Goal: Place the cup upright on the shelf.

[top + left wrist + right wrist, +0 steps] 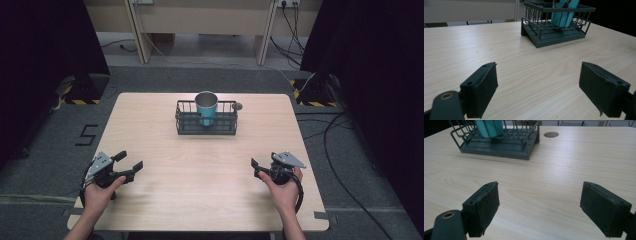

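Resting near the desk's [200, 200] front edge, left claw [129, 161] & right claw [261, 168] were both spread wide, nothing btwn jaws, each held in a hand. Dark wire basket [206, 119] sat well apart at desk's far middle w/ a teal cup [206, 106] upright inside it.

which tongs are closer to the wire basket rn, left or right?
Right, narrowly. The right tongs sit near-right of the wire basket; the left tongs sit near-left, slightly farther off. Both are open, well short of it, with bare table between.
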The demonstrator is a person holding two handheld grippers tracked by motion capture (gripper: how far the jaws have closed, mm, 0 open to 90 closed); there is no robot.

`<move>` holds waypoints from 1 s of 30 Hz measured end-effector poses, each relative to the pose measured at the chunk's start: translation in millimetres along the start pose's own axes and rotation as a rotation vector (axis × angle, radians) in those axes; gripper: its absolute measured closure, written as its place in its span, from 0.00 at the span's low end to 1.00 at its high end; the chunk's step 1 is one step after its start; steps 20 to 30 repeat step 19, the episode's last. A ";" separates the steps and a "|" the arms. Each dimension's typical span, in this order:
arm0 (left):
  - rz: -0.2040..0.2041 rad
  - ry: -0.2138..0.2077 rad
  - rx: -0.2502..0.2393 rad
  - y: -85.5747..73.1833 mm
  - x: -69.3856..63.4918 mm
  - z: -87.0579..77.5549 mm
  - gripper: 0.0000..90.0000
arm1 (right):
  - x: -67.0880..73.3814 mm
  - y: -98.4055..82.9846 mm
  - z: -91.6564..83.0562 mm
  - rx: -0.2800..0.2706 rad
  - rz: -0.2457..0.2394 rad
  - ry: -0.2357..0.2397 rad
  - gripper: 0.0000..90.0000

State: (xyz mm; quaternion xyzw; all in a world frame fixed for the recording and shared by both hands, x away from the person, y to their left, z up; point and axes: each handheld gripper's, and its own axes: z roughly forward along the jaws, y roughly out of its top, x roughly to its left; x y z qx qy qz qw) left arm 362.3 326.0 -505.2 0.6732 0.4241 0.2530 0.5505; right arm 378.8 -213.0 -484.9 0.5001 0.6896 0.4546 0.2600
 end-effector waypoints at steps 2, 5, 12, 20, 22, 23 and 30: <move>0.001 0.000 0.001 -0.1 0.1 0.1 0.16 | -2.2 -2.7 -2.7 -0.003 0.009 -0.004 0.18; 0.001 0.001 0.002 -0.2 0.1 0.1 0.16 | -5.9 -7.2 -6.4 -0.008 0.018 -0.012 0.18; 0.003 0.002 0.002 -0.4 0.0 0.3 0.16 | -11.9 -17.3 -13.1 -0.030 0.027 -0.021 0.19; 0.004 0.001 0.001 0.0 -0.4 0.8 0.16 | -10.8 -13.3 -13.2 -0.061 0.042 -0.009 0.19; 0.004 0.001 0.001 0.0 -0.4 0.8 0.16 | -10.8 -13.3 -13.2 -0.061 0.042 -0.009 0.19; 0.004 0.001 0.001 0.0 -0.4 0.8 0.16 | -10.8 -13.3 -13.2 -0.061 0.042 -0.009 0.19; 0.004 0.001 0.001 0.0 -0.4 0.8 0.16 | -10.8 -13.3 -13.2 -0.061 0.042 -0.009 0.19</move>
